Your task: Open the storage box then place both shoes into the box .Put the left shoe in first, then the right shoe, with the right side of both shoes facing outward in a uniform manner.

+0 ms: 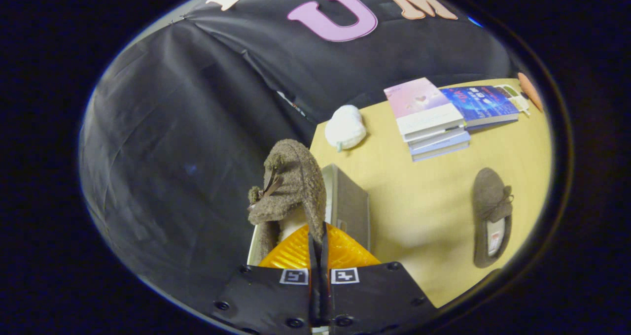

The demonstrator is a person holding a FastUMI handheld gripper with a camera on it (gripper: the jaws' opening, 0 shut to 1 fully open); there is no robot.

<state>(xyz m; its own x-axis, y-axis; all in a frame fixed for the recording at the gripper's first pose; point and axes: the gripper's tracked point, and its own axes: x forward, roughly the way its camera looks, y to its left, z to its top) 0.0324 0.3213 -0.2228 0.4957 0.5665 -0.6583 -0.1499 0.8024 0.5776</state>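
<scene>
At the bottom centre of the frame we see our gripper (318, 249) with its orange fingers (291, 253) pressed nearly together, pinching the edge of a brown fuzzy shoe (291, 184) that hangs just above the open storage box (350, 202). To the lower right the second shoe (492, 217) lies on the desk (424, 212). Farther off, at upper right, we see a white plush (345, 127) and stacked books (434, 118).

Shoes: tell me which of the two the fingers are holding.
The shoe pinched at its rim between the closed orange fingers, hanging over the open storage box. The other shoe lies free on the table, off beyond the box, below the books.
</scene>
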